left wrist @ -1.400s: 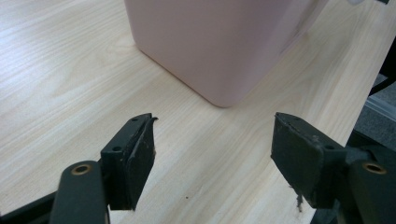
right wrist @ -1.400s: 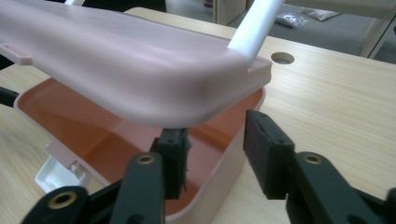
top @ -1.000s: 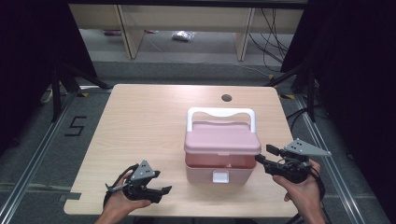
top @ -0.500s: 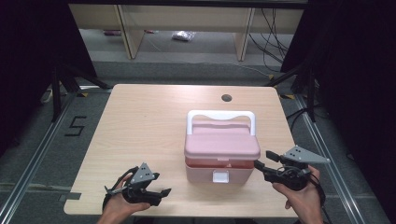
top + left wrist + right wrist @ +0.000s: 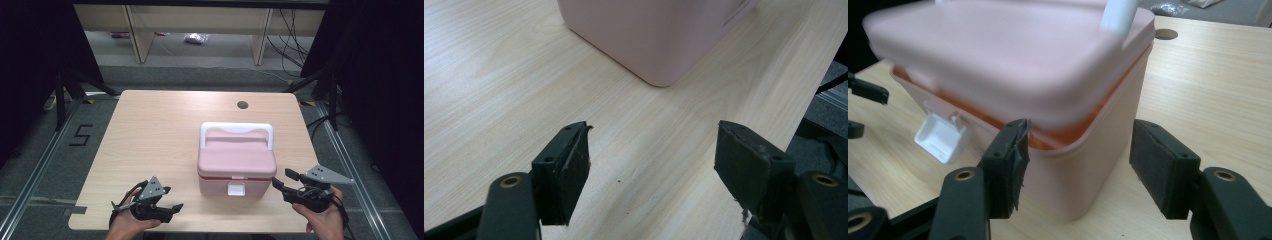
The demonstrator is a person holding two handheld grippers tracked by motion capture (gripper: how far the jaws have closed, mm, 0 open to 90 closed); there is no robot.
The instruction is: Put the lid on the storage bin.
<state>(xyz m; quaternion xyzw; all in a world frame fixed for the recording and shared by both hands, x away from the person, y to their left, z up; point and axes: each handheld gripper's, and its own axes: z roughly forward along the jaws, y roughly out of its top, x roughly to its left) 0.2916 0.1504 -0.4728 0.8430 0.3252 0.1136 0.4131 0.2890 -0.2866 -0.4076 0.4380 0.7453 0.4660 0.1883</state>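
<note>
A pink lidded box (image 5: 236, 162) stands on the wooden table (image 5: 155, 140), right of centre, with a white handle (image 5: 236, 127) folded back over its lid and a white latch (image 5: 236, 189) on its near face. My right gripper (image 5: 283, 178) is open, just off the box's near right corner. In the right gripper view its jaws (image 5: 1080, 150) frame that corner of the box (image 5: 1013, 55), and the latch (image 5: 941, 137) sticks outward below an orange seam. My left gripper (image 5: 169, 198) is open near the front edge, left of the box. Ahead of its jaws (image 5: 651, 150) lies bare wood, then the box (image 5: 659, 35).
A round cable hole (image 5: 242, 105) sits near the table's far right edge. Dark stands and cables flank the table on the floor. Shelving legs stand beyond the far edge. The left half of the tabletop is bare wood.
My right gripper has drawn back toward the near edge while staying beside the box's right corner. The left gripper has barely shifted. The box has not moved.
</note>
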